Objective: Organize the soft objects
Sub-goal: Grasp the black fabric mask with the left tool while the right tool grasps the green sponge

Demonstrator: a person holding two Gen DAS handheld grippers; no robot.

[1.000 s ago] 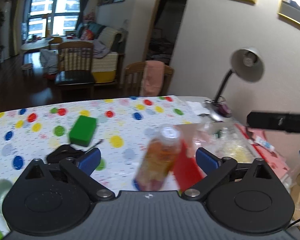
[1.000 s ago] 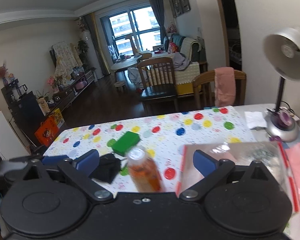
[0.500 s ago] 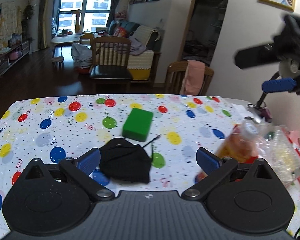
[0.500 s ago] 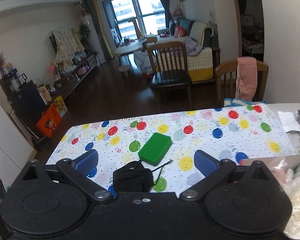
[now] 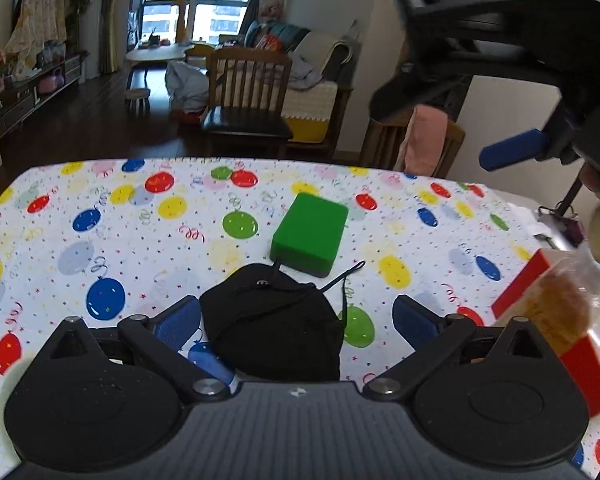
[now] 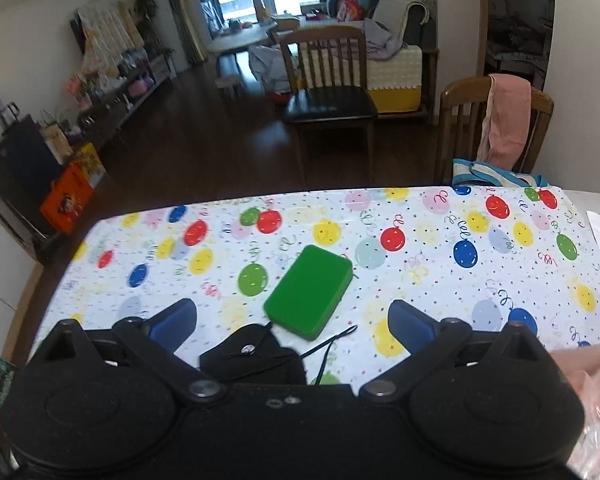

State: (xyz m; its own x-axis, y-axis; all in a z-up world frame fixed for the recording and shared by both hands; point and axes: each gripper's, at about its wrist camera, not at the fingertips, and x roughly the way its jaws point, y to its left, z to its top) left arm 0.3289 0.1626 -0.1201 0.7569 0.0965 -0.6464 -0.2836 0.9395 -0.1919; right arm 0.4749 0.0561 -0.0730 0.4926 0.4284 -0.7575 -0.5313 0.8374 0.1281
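Note:
A black fabric face mask (image 5: pixel 274 326) with a thin cord lies on the balloon-print tablecloth (image 5: pixel 100 232), between the wide-open fingers of my left gripper (image 5: pixel 296 322); nothing is held. A green sponge block (image 5: pixel 310 234) lies just beyond the mask. In the right wrist view my right gripper (image 6: pixel 292 326) is open and empty above the same mask (image 6: pixel 256 362) and green block (image 6: pixel 308 296). The right gripper also shows in the left wrist view, high at the upper right, with one blue pad (image 5: pixel 514 154) visible.
A clear plastic bag with a red edge (image 5: pixel 556 320) holding an orange bottle lies at the table's right side. A lamp base (image 5: pixel 560 226) stands at the far right. Two wooden chairs (image 6: pixel 328 92) stand beyond the table's far edge.
Both grippers have swung left, away from the bottle and plastic bag, and now face the black mask and green block. The right gripper has risen above the left one.

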